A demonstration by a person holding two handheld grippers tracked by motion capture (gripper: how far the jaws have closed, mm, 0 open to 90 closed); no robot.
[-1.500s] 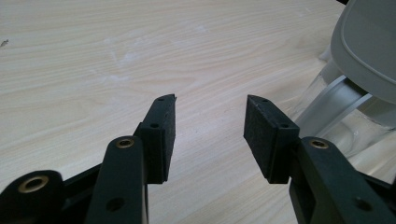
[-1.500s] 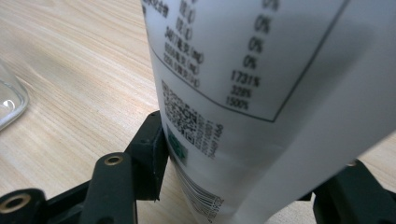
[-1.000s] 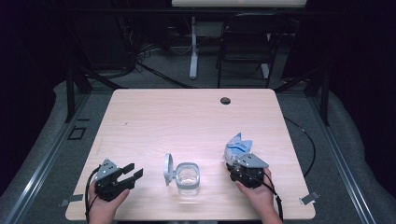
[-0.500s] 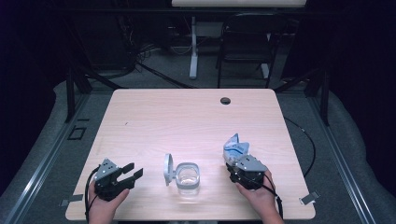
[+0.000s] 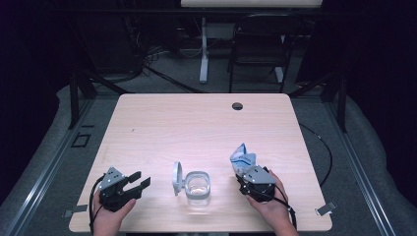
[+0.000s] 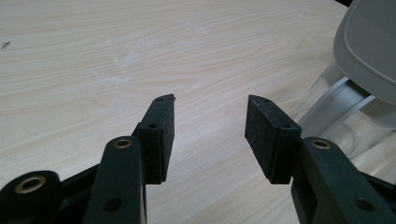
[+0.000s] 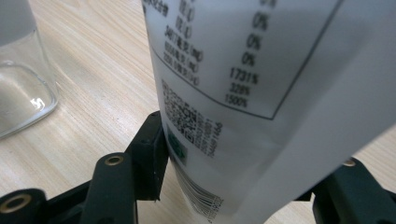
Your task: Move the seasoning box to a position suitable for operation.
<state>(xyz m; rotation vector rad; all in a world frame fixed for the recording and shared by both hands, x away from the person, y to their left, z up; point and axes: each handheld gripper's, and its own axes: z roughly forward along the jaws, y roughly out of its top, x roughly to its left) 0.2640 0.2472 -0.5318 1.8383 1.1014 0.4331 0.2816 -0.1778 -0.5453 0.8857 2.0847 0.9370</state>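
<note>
- Near the table's [image 5: 206, 123] front edge, at about 5 o'clock from its middle, the right gripper [image 5: 250, 177] pinches a pouch [image 5: 243, 160] between its jaws; the printed white face fills the right gripper view [image 7: 261, 84], with the left pad pressed against its side.
- The pouch looks light and soft: thin film, crumpled at the top, likely to buckle or slide if squeezed low. A hold around the fuller body, below the torn top, should keep it steady; tipping it will probably shift whatever is inside.
- The left gripper [image 5: 132, 183] rests at about 7 o'clock, jaws spread with nothing between them [image 6: 210, 135].
- Between the two grippers, at 6 o'clock, stands a clear jar [image 5: 198, 187] with its grey lid [image 5: 177, 178] flipped open to its left. Glass or hard plastic, I cannot tell; either way stiff, smooth and easy to knock.
- In the left gripper view the lid [image 6: 369, 46] is near the right jaw, so it stands in the way of a grip from that side.
- A dark grommet [image 5: 237, 105] sits at 12 o'clock, well apart.
- Nothing lies between pouch and jar.
</note>
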